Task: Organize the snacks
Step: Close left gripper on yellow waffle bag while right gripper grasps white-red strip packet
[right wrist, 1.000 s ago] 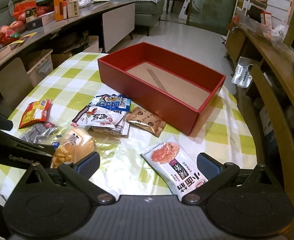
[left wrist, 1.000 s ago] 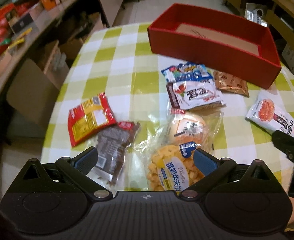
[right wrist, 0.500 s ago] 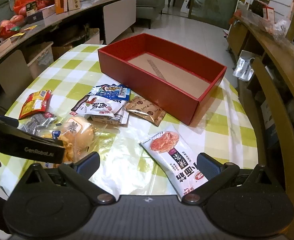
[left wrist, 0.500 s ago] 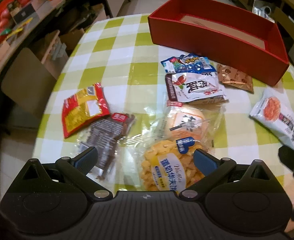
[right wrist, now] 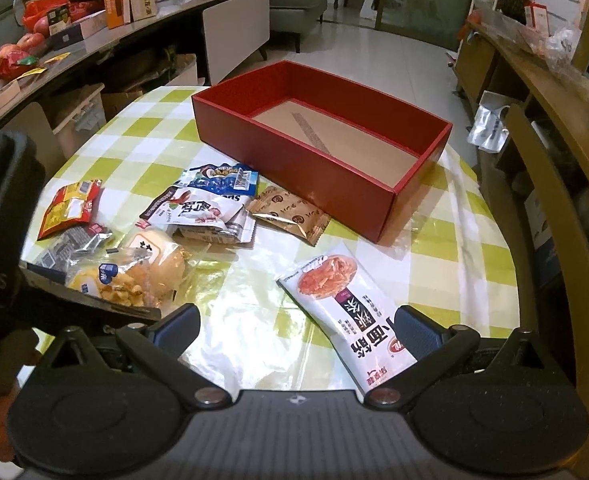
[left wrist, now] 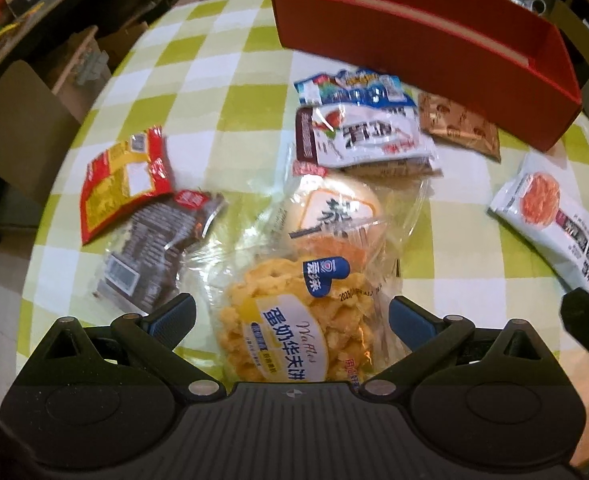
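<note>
Snack packs lie scattered on a green-checked table before an empty red box (right wrist: pixel 322 148). My left gripper (left wrist: pixel 290 316) is open, its fingers on either side of a clear pack of yellow waffle biscuits (left wrist: pixel 290 320). Behind that pack lie a bun pack (left wrist: pixel 334 216), a dark pack (left wrist: pixel 154 256) and a red-yellow pack (left wrist: pixel 122 184). My right gripper (right wrist: pixel 296 328) is open low over the table, with a white noodle-snack pack (right wrist: pixel 346 312) lying by its right finger. A white pack (right wrist: pixel 198 212), a blue pack (right wrist: pixel 218 178) and a brown sachet (right wrist: pixel 290 216) lie near the box.
The table edge (left wrist: pixel 42 216) drops off at the left toward cardboard boxes on the floor. A cluttered counter (right wrist: pixel 94 40) runs along the far left. A wooden chair (right wrist: pixel 550 208) stands close at the right of the table.
My left gripper has moved down and forward, so the waffle pack now lies between its open fingers. My right gripper has edged closer to the noodle-snack pack.
</note>
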`<state>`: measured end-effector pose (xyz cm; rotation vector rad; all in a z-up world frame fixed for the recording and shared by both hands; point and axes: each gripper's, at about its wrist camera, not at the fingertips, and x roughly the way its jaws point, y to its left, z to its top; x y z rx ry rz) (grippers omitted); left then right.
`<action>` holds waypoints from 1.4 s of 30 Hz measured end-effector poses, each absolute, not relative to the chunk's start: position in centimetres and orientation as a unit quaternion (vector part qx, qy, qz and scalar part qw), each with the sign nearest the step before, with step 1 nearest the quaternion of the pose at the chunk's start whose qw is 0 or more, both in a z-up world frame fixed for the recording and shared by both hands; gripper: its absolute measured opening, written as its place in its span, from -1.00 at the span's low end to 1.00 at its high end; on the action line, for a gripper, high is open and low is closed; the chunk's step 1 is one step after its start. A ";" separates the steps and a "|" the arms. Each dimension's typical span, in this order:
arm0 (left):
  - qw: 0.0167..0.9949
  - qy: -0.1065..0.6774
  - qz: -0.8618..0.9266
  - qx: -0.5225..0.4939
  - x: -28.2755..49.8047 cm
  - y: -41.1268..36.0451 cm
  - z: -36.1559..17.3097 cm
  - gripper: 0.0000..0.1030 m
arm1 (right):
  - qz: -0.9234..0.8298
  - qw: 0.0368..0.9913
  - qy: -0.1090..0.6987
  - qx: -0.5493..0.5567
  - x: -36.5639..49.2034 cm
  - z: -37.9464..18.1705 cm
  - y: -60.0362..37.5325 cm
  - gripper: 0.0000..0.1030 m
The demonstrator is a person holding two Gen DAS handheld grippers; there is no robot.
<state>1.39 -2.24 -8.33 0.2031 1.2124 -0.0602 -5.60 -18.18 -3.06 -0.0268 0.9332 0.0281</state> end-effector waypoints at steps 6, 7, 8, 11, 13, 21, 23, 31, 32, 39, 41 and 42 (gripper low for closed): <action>0.807 0.584 -0.039 0.081 1.5 -1.6 -8.2 0.75 | 0.024 0.889 0.457 -0.020 -5.9 -3.5 -18.2 1.00; 0.806 0.585 -0.040 0.080 1.5 -1.4 -8.1 0.70 | 0.028 0.888 0.459 -0.023 -5.9 -3.6 -18.1 1.00; 0.806 0.585 -0.040 0.081 1.5 -1.2 -8.1 0.68 | 0.036 0.886 0.461 -0.025 -6.1 -3.8 -18.0 1.00; 0.807 0.583 -0.037 0.083 1.6 -0.6 -7.8 0.63 | 0.070 0.879 0.470 -0.038 -6.7 -4.4 -17.1 1.00; 0.810 0.580 -0.030 0.082 1.7 -0.1 -7.6 0.62 | 0.093 0.874 0.473 -0.064 -7.1 -5.0 -16.0 1.00; 0.817 0.573 -0.036 0.056 2.2 2.4 -6.3 0.61 | 0.246 0.832 0.464 -0.179 -9.2 -6.1 -10.8 1.00; 0.818 0.573 -0.040 0.046 2.2 3.0 -6.0 0.61 | 0.285 0.809 0.460 -0.230 -9.4 -6.7 -9.3 1.00; 0.815 0.577 -0.050 0.032 2.4 4.4 -5.7 0.61 | 0.344 0.729 0.494 -0.326 -7.4 -11.0 -6.0 1.00; 0.814 0.577 -0.049 0.030 2.4 4.6 -5.7 0.61 | 0.341 0.728 0.510 -0.305 -6.5 -11.3 -6.1 0.96; 0.811 0.583 -0.052 0.020 2.7 5.2 -5.8 0.61 | 0.251 0.777 0.574 -0.063 -2.2 -10.6 -10.3 0.73; 0.809 0.585 -0.054 0.017 2.7 5.2 -5.8 0.62 | 0.238 0.785 0.571 -0.045 -2.7 -10.5 -11.0 0.69; 0.809 0.585 -0.056 0.017 2.6 5.2 -5.7 0.62 | 0.238 0.786 0.567 -0.060 -2.9 -10.5 -10.7 0.69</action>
